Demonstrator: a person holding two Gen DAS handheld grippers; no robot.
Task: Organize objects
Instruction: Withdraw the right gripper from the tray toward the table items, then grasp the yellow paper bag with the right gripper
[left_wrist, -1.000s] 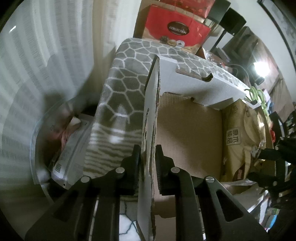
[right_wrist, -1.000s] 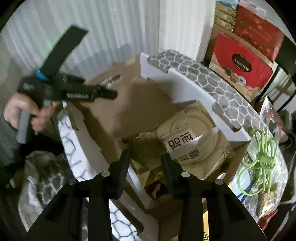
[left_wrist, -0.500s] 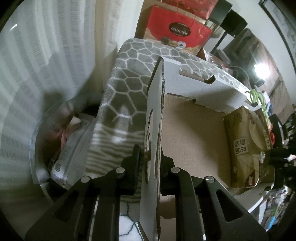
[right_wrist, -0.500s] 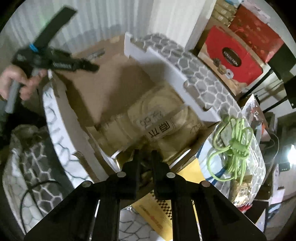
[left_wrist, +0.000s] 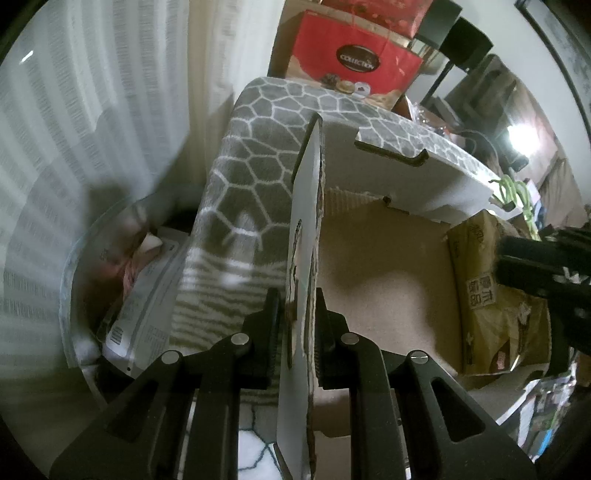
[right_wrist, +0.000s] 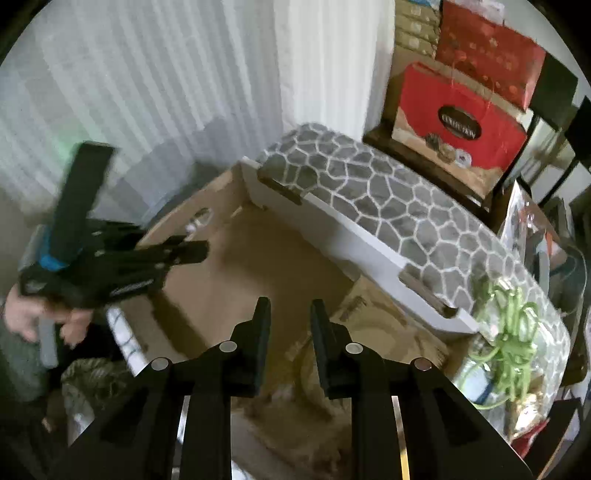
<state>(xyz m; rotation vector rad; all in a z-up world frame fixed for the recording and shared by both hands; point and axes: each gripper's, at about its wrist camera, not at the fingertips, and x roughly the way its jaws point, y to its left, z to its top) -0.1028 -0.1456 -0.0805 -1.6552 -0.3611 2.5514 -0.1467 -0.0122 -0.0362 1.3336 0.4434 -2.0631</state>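
Observation:
A cardboard box (left_wrist: 384, 266) with grey honeycomb-print flaps stands open. My left gripper (left_wrist: 297, 306) is shut on the box's near flap (left_wrist: 304, 229) and holds it upright. A tan snack bag (left_wrist: 491, 295) with printed characters lies inside at the right. My right gripper (right_wrist: 287, 314) is open and empty above the box, with the bag (right_wrist: 332, 354) just below its fingers. The right gripper also shows in the left wrist view (left_wrist: 532, 258), and the left gripper in the right wrist view (right_wrist: 184, 254).
A red gift box (right_wrist: 461, 122) stands behind the cardboard box. A green cord bundle (right_wrist: 506, 332) lies on the far flap at the right. A clear bin with papers (left_wrist: 140, 295) sits left of the box. White curtains hang behind.
My right gripper, shut low by the box's near edge half a second ago, has opened and lifted above the bag. My left gripper still holds the flap.

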